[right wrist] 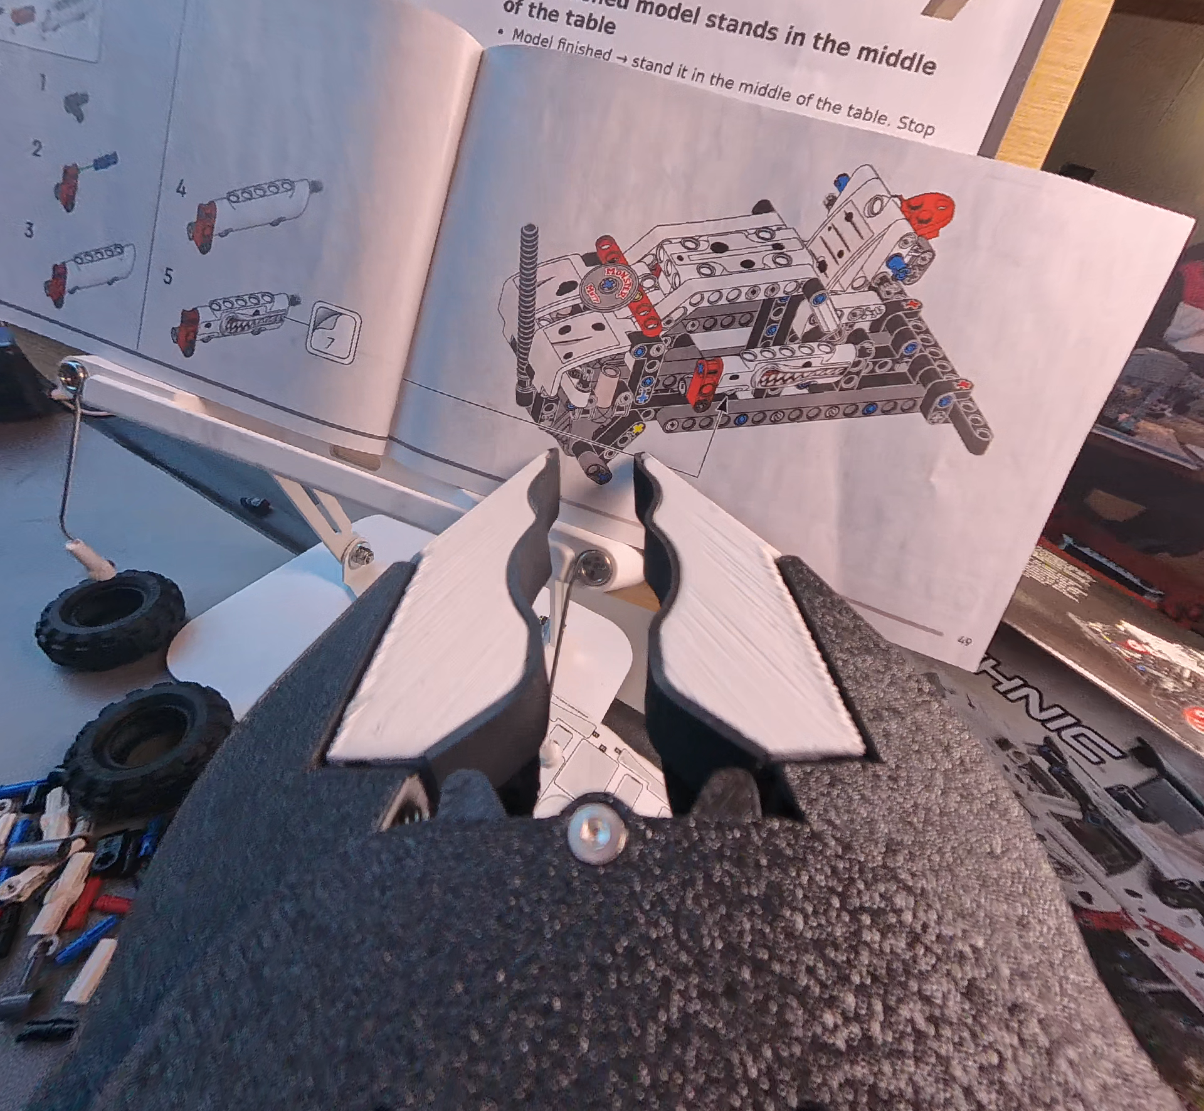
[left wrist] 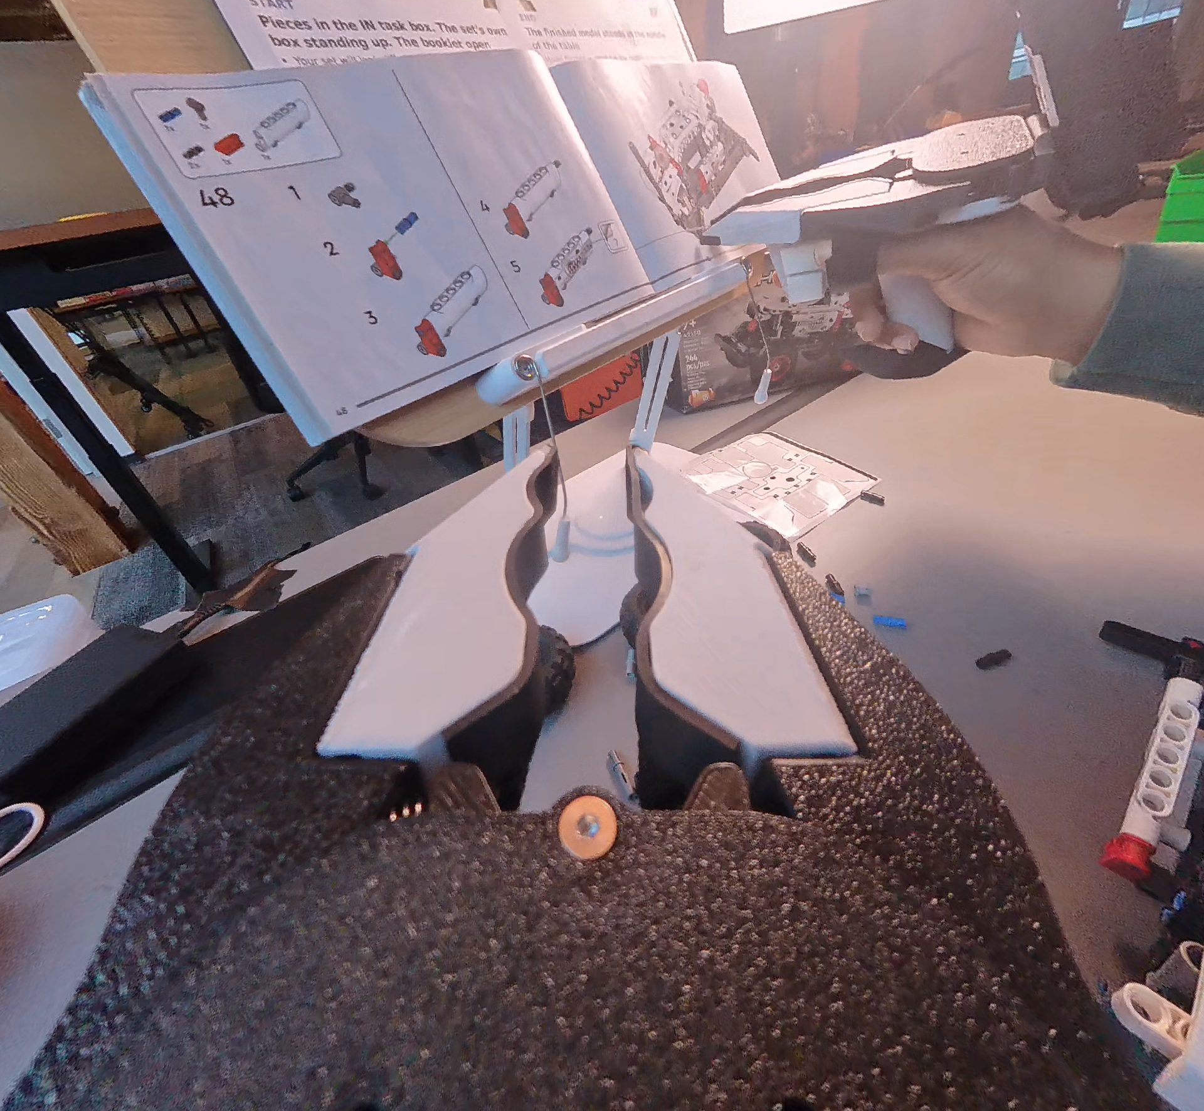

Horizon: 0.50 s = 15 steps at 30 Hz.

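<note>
An open instruction booklet [left wrist: 365, 232] rests on a white book stand [left wrist: 625, 330]. My left gripper [left wrist: 589, 460] is open and empty, low over the table and pointing at the stand's base [left wrist: 573, 597]. Two black tyres [left wrist: 554, 662] lie partly hidden under its fingers. My right gripper [right wrist: 593, 460] is open and empty, its tips just in front of the lower edge of the booklet's right page [right wrist: 782, 493]. In the left wrist view the right gripper [left wrist: 713, 232], held by a hand, reaches that page from the right.
Two black tyres [right wrist: 111, 617] and a pile of small pieces [right wrist: 58, 884] lie left of the stand. A sticker sheet [left wrist: 782, 480], loose pins [left wrist: 889, 621] and a white beam with a red end [left wrist: 1166, 773] lie to the right. The set's box [right wrist: 1075, 819] is behind. The left gripper's tips are roughly 25 cm from the right gripper's.
</note>
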Each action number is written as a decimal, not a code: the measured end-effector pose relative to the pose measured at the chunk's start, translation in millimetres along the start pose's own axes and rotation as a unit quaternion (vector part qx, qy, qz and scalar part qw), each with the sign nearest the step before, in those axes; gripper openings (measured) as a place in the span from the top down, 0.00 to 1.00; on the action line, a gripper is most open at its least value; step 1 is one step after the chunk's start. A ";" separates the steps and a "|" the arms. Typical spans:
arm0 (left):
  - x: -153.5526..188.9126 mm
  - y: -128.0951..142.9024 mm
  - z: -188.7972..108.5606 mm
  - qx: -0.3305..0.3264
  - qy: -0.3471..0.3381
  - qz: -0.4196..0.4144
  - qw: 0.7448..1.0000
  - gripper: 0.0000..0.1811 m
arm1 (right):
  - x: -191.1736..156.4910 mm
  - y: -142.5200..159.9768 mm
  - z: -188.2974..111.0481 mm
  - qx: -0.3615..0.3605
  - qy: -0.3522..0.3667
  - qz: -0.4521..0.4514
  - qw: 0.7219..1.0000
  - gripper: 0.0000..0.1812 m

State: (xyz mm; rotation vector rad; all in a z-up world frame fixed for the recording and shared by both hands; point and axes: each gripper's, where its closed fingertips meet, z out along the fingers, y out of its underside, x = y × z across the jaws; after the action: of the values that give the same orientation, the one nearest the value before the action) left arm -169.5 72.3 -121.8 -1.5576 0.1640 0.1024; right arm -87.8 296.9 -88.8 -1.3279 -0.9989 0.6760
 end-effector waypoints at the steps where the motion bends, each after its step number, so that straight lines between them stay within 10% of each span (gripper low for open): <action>1: 1.0 0.9 -0.3 -0.002 0.001 0.000 1.000 0.88 | -0.2 0.3 -0.1 0.001 0.001 -0.004 1.000 0.87; 15: -2.5 -2.7 -0.4 0.006 -0.001 -0.012 1.000 0.88 | 20.0 -2.4 -14.3 -0.010 0.039 -0.005 0.999 0.75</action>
State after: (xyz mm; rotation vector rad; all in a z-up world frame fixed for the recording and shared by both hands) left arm -171.5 71.9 -118.7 -1.5476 0.1440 0.0829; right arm -66.6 307.2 -81.7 -1.3556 -0.9506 0.6042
